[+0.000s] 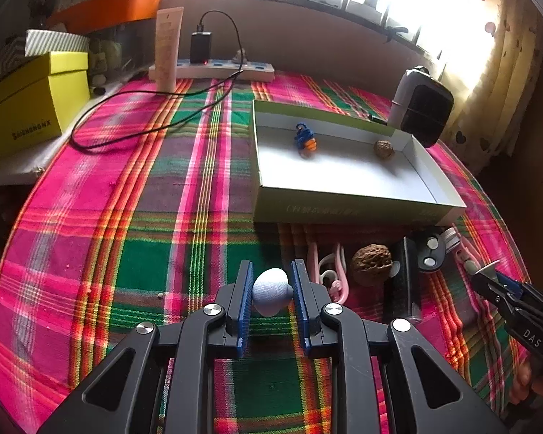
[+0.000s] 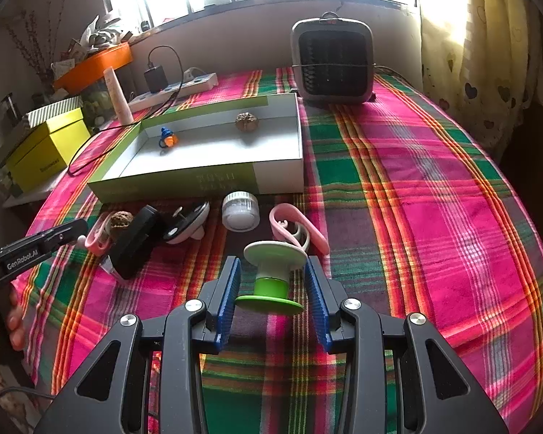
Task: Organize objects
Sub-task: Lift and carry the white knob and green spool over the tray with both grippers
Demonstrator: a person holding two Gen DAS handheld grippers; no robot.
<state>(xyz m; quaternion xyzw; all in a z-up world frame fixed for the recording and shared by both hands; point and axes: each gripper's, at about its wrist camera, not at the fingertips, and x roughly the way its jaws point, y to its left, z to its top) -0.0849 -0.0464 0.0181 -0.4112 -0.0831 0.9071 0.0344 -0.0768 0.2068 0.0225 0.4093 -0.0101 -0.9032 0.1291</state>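
Note:
My left gripper (image 1: 272, 267) is shut on a pale blue egg-shaped piece (image 1: 270, 291), held low over the plaid tablecloth. My right gripper (image 2: 272, 261) is shut on a green and white spool (image 2: 273, 278), whose green flange sits between the blue pads. An open shallow box (image 2: 199, 181) lies ahead, white inside. It holds a small blue and orange toy (image 2: 168, 139) and a walnut (image 2: 247, 121). In the left wrist view the box (image 1: 344, 213) lies to the front right, and the right gripper (image 1: 488, 273) shows at the right edge.
In front of the box lie a second walnut (image 1: 371, 264), pink clips (image 2: 297, 228), a black block (image 2: 134, 242), a black and white round piece (image 2: 186, 224) and a small jar (image 2: 240, 211). A fan heater (image 2: 333, 65), power strip (image 1: 213, 67) with cable, and yellow box (image 1: 25, 108) line the back.

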